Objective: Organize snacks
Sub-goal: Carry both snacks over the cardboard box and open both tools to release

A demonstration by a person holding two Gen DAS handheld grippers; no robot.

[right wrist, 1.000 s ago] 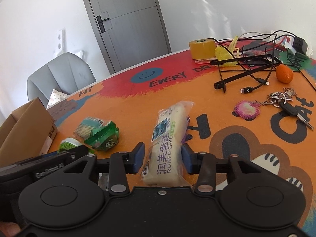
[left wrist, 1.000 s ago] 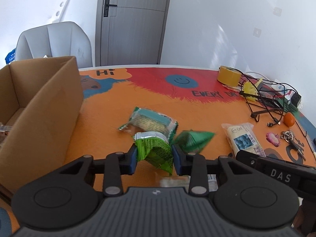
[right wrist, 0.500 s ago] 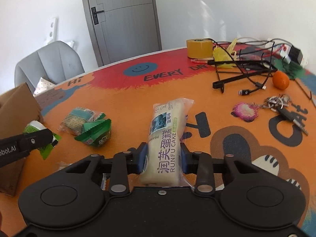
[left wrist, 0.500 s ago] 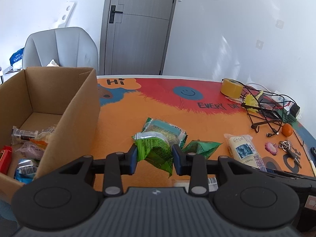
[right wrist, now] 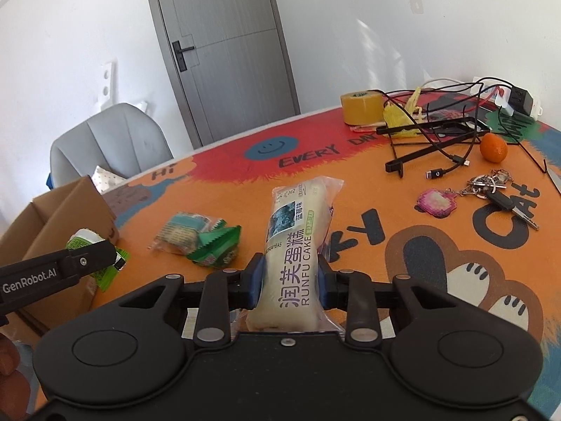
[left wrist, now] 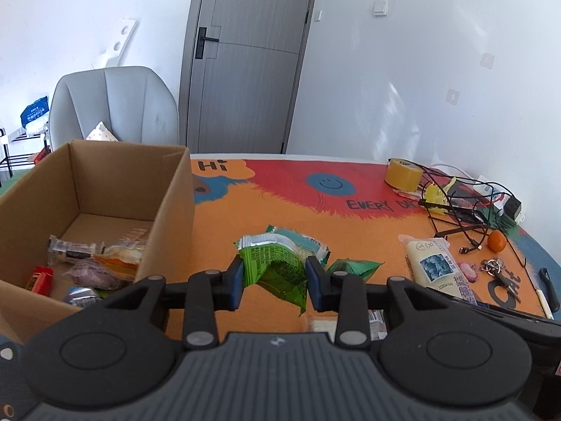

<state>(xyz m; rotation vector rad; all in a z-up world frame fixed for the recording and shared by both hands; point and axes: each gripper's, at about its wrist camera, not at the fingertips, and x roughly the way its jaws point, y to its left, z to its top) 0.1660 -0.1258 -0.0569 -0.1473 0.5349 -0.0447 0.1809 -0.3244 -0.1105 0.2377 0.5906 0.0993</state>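
My left gripper (left wrist: 274, 282) is shut on a green snack packet (left wrist: 273, 269) and holds it above the table, just right of the open cardboard box (left wrist: 168, 210), which holds several snacks. My right gripper (right wrist: 290, 279) is shut on a long white Runfu cake pack (right wrist: 296, 242), lifted off the table. A teal wrapped snack (right wrist: 182, 233) and a green triangular packet (right wrist: 217, 245) lie on the orange table mat between the box and the cake. The left gripper's finger (right wrist: 70, 266) with its green packet also shows in the right wrist view.
A tape roll (right wrist: 361, 107), tangled cables with a black stand (right wrist: 434, 133), an orange (right wrist: 493, 147), keys with a pink charm (right wrist: 491, 189) lie at the right. A grey chair (left wrist: 112, 105) and a door stand beyond the table.
Both grippers have risen. The left one has carried the green packet left, closer to the box, so the box's inside now shows. The right one has closed on the cake pack and lifted it.
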